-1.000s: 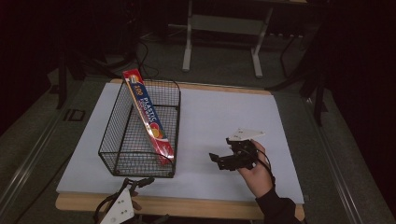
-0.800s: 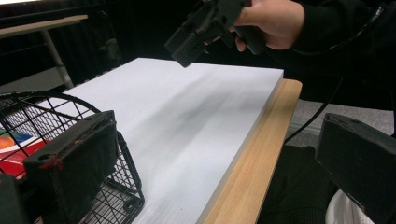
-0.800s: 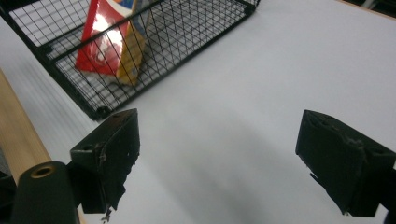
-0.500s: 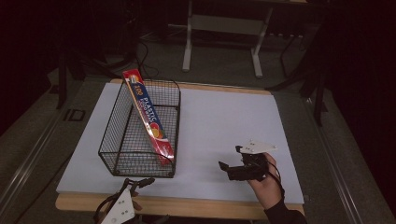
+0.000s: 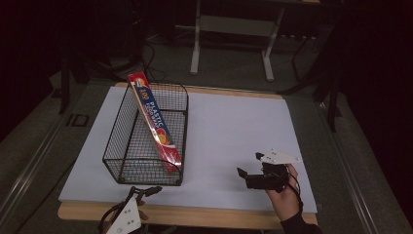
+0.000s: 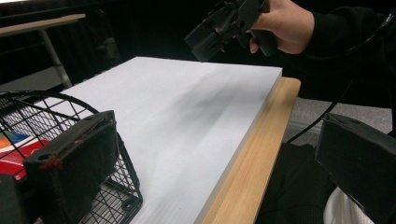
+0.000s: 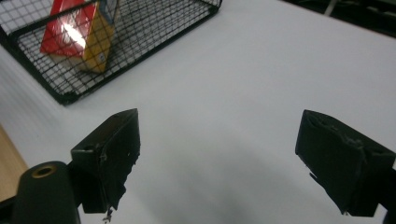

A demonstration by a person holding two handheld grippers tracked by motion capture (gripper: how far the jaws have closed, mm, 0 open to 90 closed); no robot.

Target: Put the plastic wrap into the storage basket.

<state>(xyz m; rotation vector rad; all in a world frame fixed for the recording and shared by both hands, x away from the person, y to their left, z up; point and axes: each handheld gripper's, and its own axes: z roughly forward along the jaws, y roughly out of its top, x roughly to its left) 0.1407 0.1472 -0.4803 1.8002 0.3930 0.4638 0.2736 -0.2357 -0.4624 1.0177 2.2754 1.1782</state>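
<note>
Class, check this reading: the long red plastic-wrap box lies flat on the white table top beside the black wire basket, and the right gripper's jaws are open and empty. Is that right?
Not quite. The long red plastic-wrap box stands tilted inside the black wire basket, leaning on its rim, as the high view shows. The rest holds: the right gripper has its jaws open and empty.

The right gripper hangs over a bare white tabletop, its two black jaws standing wide apart with nothing between them. Ahead and to the left of the left jaw sits a black wire basket on the white surface, well apart from the jaws. Inside it leans a long red-and-yellow box, its near end resting on the basket's mesh floor. A strip of wooden table edge shows left of the left jaw.
</note>
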